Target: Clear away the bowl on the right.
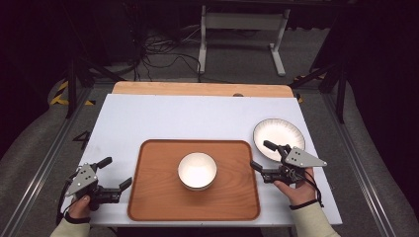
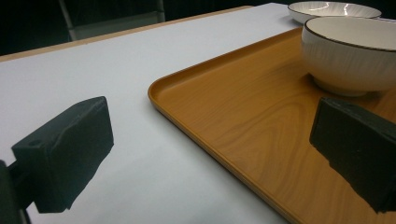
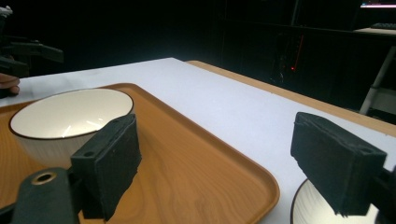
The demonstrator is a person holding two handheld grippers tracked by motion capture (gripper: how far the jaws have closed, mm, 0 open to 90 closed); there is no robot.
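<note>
We hold both grippers, left [image 1: 114, 174] and right [image 1: 261, 156], jaws apart. The plate [image 1: 279, 139] is stiff, slippery, fragile; grip its rim.

White table frame [image 1: 243, 29] and cables [image 1: 158, 52] on the floor.

In the right gripper view, the plate [image 3: 322, 212] is cut off by the bottom edge and partly hidden behind a jaw. In the left gripper view, the bowl [image 2: 355, 56] runs off the right edge.
</note>
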